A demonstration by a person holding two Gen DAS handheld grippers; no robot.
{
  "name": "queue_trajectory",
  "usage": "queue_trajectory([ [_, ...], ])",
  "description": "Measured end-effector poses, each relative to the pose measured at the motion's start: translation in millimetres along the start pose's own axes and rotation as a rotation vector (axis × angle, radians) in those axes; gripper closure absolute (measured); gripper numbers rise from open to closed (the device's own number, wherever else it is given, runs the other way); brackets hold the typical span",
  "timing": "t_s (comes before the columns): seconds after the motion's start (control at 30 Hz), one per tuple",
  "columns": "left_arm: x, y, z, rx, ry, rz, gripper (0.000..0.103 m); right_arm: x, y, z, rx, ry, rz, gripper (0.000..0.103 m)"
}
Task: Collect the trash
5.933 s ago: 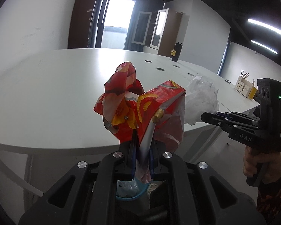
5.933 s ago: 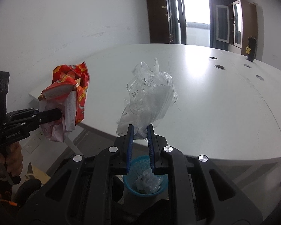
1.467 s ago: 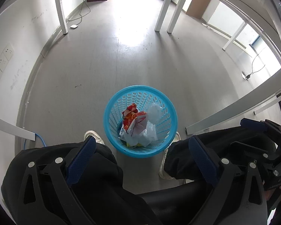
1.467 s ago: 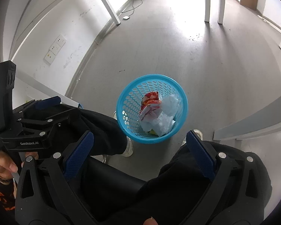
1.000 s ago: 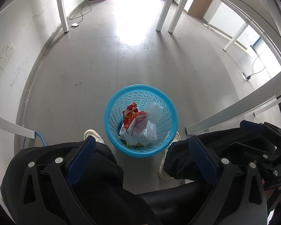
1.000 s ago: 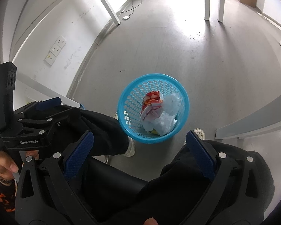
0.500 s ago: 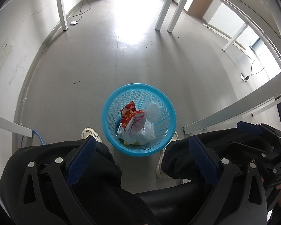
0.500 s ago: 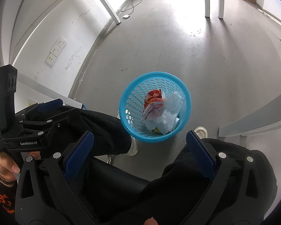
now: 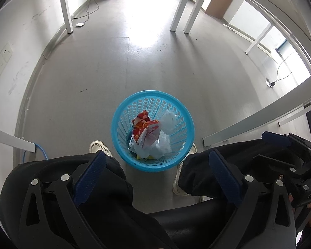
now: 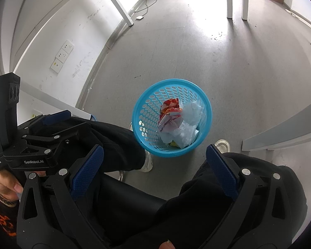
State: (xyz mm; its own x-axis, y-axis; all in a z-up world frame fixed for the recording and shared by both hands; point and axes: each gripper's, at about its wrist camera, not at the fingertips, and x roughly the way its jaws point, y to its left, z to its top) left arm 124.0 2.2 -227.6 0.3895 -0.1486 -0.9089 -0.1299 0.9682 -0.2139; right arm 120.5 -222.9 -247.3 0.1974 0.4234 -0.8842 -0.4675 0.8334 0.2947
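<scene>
Wrapper [image 9: 144,127] and bags [image 9: 162,143] in basket [image 9: 122,112]; basket between feet [image 9: 98,145]

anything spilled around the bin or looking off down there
Nothing stands out. The red wrapper and the clear plastic bags lie inside the blue basket, which stands upright on the floor with no litter beside it. Both the left gripper and the right gripper are open and empty.

Perforated glossy plastic basket [image 9: 118,112] holds a crinkled shiny wrapper [image 9: 144,127] and translucent plastic film [image 9: 168,121].
</scene>
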Motion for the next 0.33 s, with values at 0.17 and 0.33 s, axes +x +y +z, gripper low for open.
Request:
queue_trajectory([
  [0.17,2.4,3.2,0.9,-0.023,0.011,0.001,0.006,-0.1,-0.2,0.1,0.000,0.001,0.000,0.008],
  [0.33,3.4,6.5,0.6,-0.039,0.015,-0.009,0.006,1.5,1.7,-1.3,-0.002,0.004,-0.001,0.008],
])
